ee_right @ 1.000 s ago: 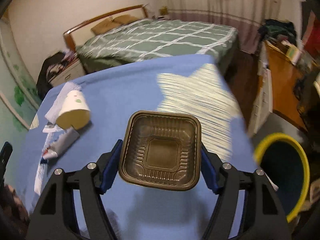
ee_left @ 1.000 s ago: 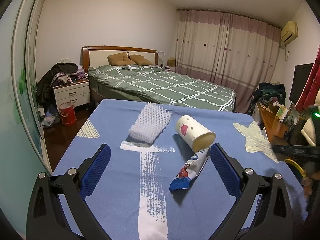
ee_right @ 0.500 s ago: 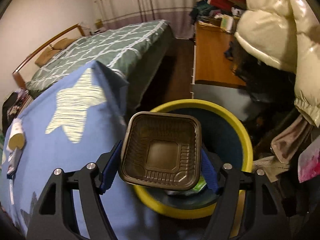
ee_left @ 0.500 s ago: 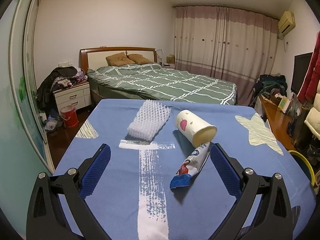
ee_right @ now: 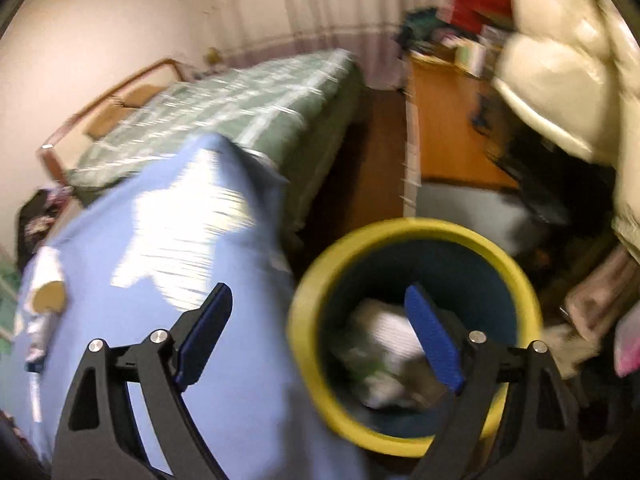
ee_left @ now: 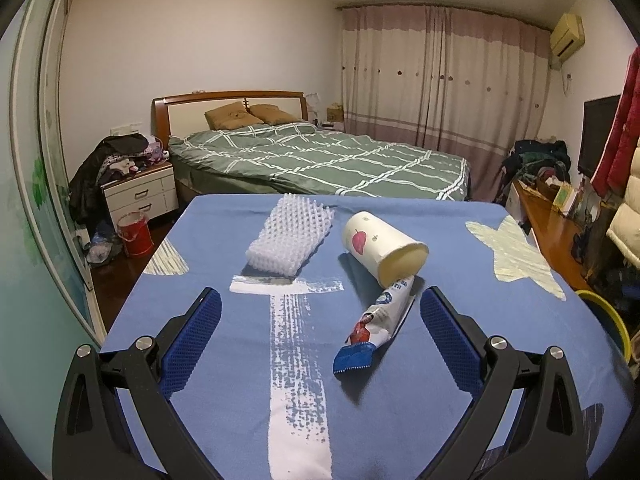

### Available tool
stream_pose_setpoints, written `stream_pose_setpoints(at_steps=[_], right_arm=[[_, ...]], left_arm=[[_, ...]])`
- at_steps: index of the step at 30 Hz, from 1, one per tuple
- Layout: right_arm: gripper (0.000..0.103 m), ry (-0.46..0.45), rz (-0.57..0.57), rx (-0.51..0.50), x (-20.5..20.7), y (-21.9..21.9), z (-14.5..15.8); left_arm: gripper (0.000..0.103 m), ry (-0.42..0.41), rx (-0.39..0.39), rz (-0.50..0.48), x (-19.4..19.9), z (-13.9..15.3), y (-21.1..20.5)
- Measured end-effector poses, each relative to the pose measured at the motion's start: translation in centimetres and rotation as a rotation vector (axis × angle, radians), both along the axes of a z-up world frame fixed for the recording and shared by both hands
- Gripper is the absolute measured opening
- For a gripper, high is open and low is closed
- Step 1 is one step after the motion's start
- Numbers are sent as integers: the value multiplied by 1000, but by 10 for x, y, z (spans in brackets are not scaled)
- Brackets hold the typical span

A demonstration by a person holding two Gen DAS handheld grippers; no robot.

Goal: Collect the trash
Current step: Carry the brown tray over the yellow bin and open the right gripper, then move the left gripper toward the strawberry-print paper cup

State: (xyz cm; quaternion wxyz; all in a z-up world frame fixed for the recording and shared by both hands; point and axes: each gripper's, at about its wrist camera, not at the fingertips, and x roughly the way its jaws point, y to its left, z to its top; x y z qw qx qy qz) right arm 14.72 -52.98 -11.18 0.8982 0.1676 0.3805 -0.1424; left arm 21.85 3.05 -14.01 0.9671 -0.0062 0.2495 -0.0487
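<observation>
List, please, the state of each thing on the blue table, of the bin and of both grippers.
Paper cup: lying on its side, mouth toward the camera.
Foam net: lying flat.
Wrapper: lying flat, its far end at the cup's mouth.
Yellow bin: upright, trash inside.
Left gripper: open, empty.
Right gripper: open, empty.

Left wrist view: sharp, evenly lit by warm indoor light from overhead; no glare. Paper cup (ee_left: 383, 249) and wrapper (ee_left: 376, 322) cast short soft shadows onto the blue worktop (ee_left: 224, 360). Fisheye bends the walls and curtain (ee_left: 440, 80) at the frame edges; corners are vignetted black.

Right wrist view: heavy motion blur throughout. Bed (ee_right: 224, 116), worktop star pattern and yellow-rimmed bin (ee_right: 412, 228) are smeared; bin contents unreadable. Only the right gripper (ee_right: 320, 300) looks crisp. Dimmer, with dark floor areas.
</observation>
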Motion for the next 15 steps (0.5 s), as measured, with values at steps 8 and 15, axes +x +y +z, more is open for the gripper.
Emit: stream_pose_setpoints(at_steps=[8,15], right_arm=[[84,-118,251,-9,79,102,13],[84,-55,276,29,81,103,-2]], left_arm=[[98,106,48,-85,17,-14,-21],[98,231,167,-220,51,-26,-54]])
